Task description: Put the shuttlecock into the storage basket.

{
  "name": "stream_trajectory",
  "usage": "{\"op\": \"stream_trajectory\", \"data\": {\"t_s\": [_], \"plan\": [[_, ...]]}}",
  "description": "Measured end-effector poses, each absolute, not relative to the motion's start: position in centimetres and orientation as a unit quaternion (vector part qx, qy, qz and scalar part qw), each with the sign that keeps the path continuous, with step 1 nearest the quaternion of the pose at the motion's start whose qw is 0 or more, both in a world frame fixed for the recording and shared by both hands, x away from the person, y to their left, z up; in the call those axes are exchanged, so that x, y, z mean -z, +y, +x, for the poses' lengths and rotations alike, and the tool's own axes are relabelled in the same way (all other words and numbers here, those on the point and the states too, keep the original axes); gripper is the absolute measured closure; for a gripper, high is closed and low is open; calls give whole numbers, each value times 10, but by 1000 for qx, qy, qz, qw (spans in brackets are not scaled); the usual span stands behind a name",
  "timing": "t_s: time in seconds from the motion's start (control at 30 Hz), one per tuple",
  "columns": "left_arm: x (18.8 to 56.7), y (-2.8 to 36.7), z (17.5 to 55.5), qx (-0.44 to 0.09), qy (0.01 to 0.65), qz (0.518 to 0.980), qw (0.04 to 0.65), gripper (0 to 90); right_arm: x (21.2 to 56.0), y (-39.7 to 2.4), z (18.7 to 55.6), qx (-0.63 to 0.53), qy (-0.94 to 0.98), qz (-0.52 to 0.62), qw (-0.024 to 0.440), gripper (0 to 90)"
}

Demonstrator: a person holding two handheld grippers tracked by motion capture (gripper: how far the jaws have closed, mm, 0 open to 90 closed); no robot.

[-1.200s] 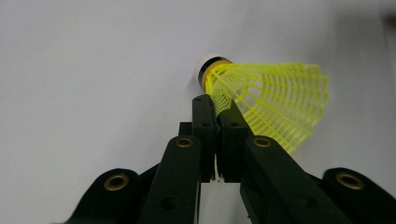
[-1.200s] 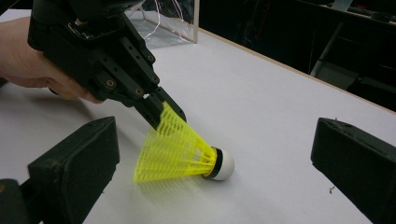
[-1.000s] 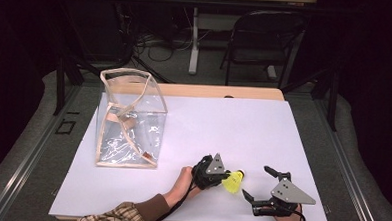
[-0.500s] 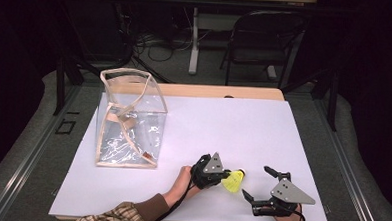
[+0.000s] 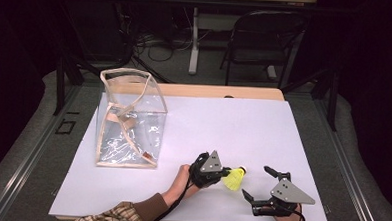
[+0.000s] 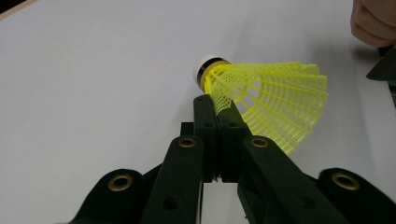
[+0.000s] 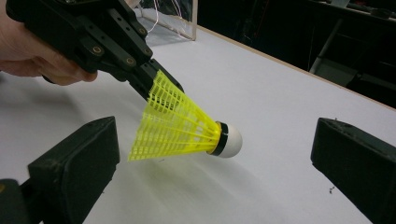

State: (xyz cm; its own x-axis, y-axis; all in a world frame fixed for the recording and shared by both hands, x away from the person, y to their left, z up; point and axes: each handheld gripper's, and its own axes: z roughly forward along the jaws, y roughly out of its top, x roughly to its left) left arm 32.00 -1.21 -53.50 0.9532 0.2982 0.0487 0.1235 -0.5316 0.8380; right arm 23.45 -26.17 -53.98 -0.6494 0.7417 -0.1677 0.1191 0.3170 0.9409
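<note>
A yellow shuttlecock [image 5: 233, 179] with a white cork tip hangs just above the white table [image 5: 223, 121] near its front edge. My left gripper [image 5: 225, 172] is shut on the edge of its mesh skirt. In the left gripper view the two jaws [image 6: 217, 105] pinch the skirt of the shuttlecock [image 6: 271, 100] close to the cork. My right gripper [image 5: 256, 181] stands open just right of it, its jaws spread wide. In the right gripper view the shuttlecock [image 7: 182, 126] lies level between the parted jaws of that gripper [image 7: 215, 140], touching neither, with the left gripper [image 7: 159, 86] holding it from the upper left.
A clear plastic bag [image 5: 128, 122] with tan trim stands upright at the table's left, its mouth open at the top. A folding chair [image 5: 267, 38] and cables sit on the floor behind the table.
</note>
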Motion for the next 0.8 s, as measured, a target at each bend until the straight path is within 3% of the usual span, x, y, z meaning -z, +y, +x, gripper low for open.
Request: {"op": "stream_trajectory", "data": {"t_s": [0.8], "plan": [[510,-12,320,-97,110,862,485,892,540,-262,234,-507,754,286,305,7]]}}
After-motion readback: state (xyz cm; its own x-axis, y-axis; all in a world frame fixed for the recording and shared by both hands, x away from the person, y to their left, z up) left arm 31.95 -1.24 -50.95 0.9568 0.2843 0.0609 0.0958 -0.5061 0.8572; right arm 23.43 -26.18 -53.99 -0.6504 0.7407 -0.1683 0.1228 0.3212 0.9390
